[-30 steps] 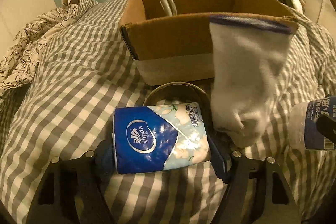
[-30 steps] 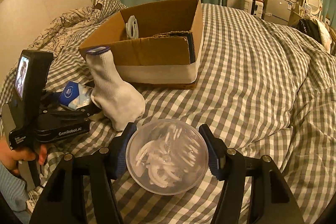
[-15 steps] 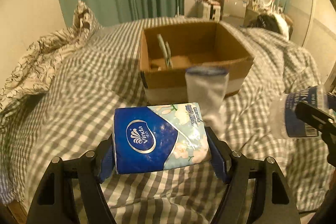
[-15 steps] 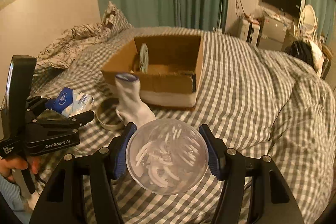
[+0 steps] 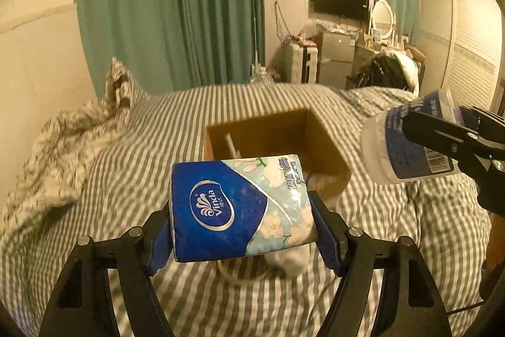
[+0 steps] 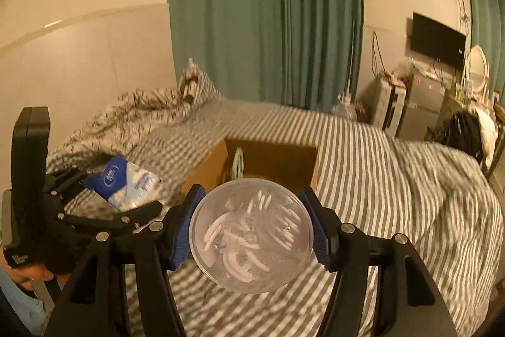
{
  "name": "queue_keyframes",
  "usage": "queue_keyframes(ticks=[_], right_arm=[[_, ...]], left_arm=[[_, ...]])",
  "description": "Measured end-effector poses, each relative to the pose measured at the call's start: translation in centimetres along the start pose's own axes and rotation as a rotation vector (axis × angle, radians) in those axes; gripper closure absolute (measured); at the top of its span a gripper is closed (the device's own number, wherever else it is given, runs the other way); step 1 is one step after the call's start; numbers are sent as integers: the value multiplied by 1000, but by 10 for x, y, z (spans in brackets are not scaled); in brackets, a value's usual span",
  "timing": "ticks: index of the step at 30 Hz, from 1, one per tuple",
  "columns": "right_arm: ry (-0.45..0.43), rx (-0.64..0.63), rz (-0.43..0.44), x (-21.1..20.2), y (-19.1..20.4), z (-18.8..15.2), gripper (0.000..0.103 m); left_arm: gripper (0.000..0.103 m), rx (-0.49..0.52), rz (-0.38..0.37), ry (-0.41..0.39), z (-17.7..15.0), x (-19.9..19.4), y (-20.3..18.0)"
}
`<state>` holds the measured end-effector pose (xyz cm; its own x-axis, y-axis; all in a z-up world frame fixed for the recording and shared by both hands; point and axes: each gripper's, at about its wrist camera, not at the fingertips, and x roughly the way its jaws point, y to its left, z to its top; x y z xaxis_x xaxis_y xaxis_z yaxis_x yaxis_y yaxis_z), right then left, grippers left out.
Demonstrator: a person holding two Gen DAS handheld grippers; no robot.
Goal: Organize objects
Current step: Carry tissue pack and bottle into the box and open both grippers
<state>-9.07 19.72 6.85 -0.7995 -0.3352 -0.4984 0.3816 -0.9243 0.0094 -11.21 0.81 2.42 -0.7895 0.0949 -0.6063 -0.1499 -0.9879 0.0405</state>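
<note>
Left tongs (image 5: 242, 229) clamped on a blue and floral tissue pack (image 5: 241, 207), blue pads pressed against its two short ends, logo face turned toward the camera. Pack held up in the air above the checked bed (image 5: 126, 166), well clear of the cover. Behind and below the pack, an open cardboard box (image 5: 318, 144) resting on the bed, a pale looped item standing inside against the far wall. Just under the pack's lower right corner, a white sock (image 5: 290, 258) lying on the bed beside a pale ring-shaped object (image 5: 240, 277), both partly hidden.

Right tongs (image 6: 251, 234) gripping a clear plastic tub (image 6: 251, 234) by its sides, round bottom toward the lens, white curved pieces visible through it. Same tub seen from the left wrist view as a blue-labelled container (image 5: 407, 144) lifted at the right, level with the box's far rim. From the right wrist view, tub in front of the box (image 6: 271, 160), tissue pack (image 6: 126, 182) off to the left, raised at a similar height.
</note>
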Motion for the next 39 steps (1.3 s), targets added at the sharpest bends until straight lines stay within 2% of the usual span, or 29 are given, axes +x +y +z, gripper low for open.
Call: queue_keyframes(ticks=[7, 16, 23, 29, 39], right_arm=[[-34, -7, 0, 27, -19, 41, 42], [-9, 46, 0, 95, -50, 69, 43], [45, 63, 20, 152, -63, 68, 43], [107, 86, 24, 193, -74, 52, 43], [171, 125, 67, 231, -89, 31, 43]], left_arm=[[26, 9, -29, -26, 48, 31, -4], [26, 13, -19, 31, 81, 109, -2], [26, 21, -11, 85, 79, 160, 1], [26, 29, -8, 144, 65, 195, 3], [25, 9, -43, 195, 51, 221, 8]])
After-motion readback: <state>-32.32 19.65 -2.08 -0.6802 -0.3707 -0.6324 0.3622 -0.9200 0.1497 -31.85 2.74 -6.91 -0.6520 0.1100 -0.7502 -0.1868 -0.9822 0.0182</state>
